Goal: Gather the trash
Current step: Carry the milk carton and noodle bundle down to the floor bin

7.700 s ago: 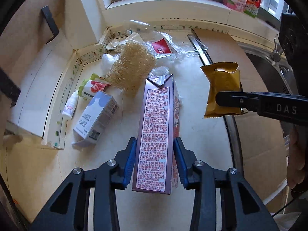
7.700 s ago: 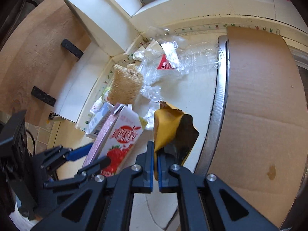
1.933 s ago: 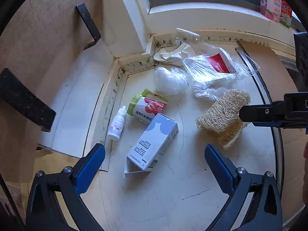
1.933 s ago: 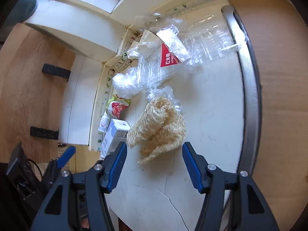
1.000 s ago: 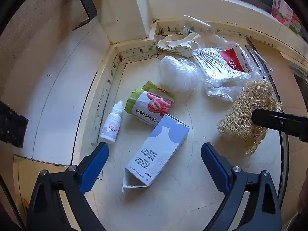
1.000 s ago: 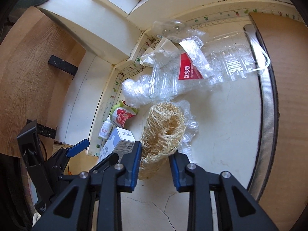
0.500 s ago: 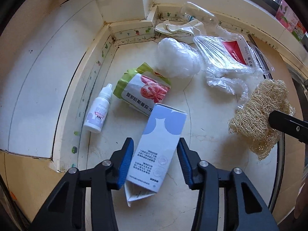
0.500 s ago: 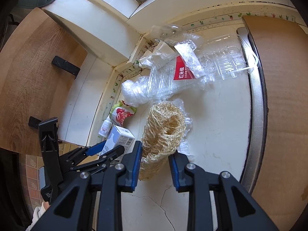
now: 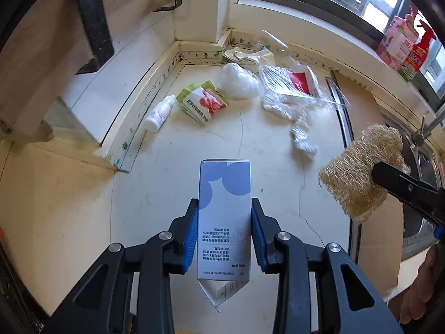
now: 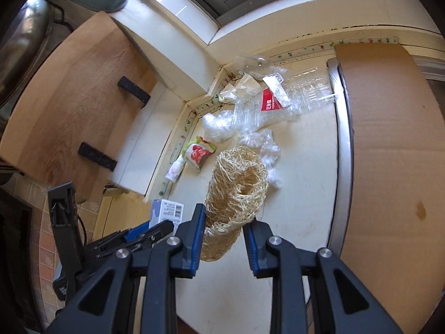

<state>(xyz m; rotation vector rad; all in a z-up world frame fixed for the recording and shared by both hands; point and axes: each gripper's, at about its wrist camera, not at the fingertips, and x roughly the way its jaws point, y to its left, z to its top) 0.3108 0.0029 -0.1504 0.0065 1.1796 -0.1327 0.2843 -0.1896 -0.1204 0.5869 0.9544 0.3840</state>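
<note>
My left gripper [image 9: 224, 224] is shut on a white and blue carton box [image 9: 224, 211] and holds it above the pale counter [image 9: 172, 183]. My right gripper [image 10: 226, 226] is shut on a straw-coloured loofah sponge [image 10: 236, 189], also lifted; the sponge shows at the right of the left wrist view [image 9: 358, 178]. On the counter near the corner lie a small white dropper bottle [image 9: 159, 114], a green tomato packet [image 9: 201, 103], a white plastic wad [image 9: 237, 80], a clear tray with a red label [image 9: 294, 83] and crumpled film [image 9: 303, 136].
A cardboard sheet [image 10: 395, 150] covers the sink area at the right, beside a metal rim [image 10: 345, 153]. A wooden cabinet door with black handles [image 10: 97, 156] stands at the left. Bottles [image 9: 403, 41] stand on the window sill. A crumpled paper [image 9: 250, 55] lies in the corner.
My left gripper has closed on the carton box and lifted it off the counter. My right gripper has raised the loofah sponge, and both have pulled back from the corner.
</note>
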